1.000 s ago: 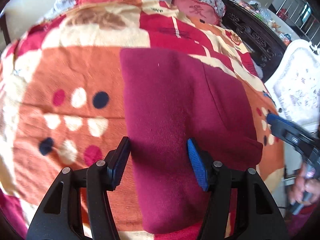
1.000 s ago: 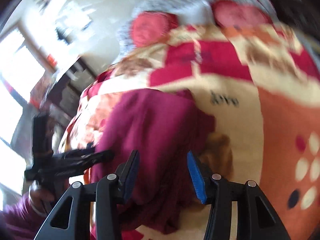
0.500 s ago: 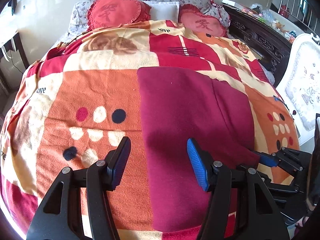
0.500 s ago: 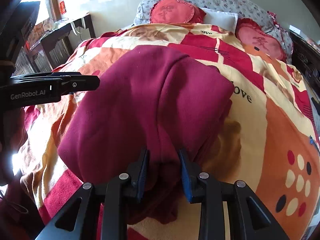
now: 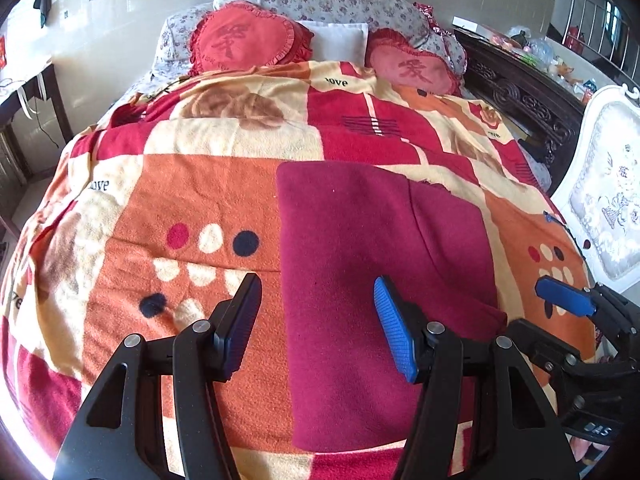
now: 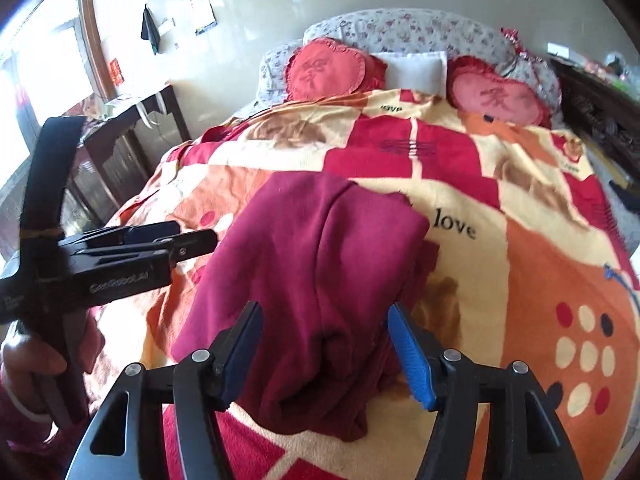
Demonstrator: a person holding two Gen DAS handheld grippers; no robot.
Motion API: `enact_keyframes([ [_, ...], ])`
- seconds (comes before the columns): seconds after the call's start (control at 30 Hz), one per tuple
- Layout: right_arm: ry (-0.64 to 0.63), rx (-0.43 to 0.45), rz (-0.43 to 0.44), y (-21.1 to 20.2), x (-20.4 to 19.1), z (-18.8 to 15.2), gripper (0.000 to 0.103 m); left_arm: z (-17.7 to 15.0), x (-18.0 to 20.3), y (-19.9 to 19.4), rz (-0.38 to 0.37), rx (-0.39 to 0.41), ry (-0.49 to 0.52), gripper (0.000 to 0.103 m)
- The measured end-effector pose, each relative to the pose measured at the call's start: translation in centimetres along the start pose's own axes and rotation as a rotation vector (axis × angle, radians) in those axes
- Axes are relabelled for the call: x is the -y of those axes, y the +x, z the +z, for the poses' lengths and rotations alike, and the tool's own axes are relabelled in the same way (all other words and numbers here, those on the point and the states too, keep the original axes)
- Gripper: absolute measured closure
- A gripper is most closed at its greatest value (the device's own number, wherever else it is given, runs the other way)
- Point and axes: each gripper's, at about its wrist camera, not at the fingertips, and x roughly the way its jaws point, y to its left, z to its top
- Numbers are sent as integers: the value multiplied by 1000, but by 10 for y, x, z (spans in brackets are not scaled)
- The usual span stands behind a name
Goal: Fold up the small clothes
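While the left wrist view is showing the maroon garment [image 5: 380, 280] from above as a flat, folded rectangle lying on the patterned blanket [image 5: 192, 200] of the bed, the right wrist view is showing its near end [image 6: 320, 288] bunching into rumpled layers that the other camera is not catching. Both views are taking in two red heart-shaped cushions [image 5: 244, 40] at the head of the bed. Only the right wrist view is showing a hand [image 6: 36, 364] wrapping around the handle of the left gripper [image 6: 176, 236], which is reaching in level from the side, beside the garment's edge. The left gripper [image 5: 316, 328] is hovering above the cloth with its jaws spread wide and holding nothing. The right gripper [image 6: 324, 356] is likewise gaping wide over the bunched end, gripping no cloth, and it is showing in the left view [image 5: 560, 304] at the blanket's right edge.
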Motion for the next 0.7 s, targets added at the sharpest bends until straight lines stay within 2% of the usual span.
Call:
enact_keyframes([
  [0.07,3,-3,-30,2,-3,4,41,0,1,-4,2,8,6,44],
  [0.27,55,25,-47,2,-6,13,40,0,2,-14,12,29,18,44],
  [0.43,87,34,-80,3,-6,18,35,0,2,-18,17,40,23,44],
  [0.7,100,20,-79,6,-7,18,35,0,2,-21,14,42,20,44],
])
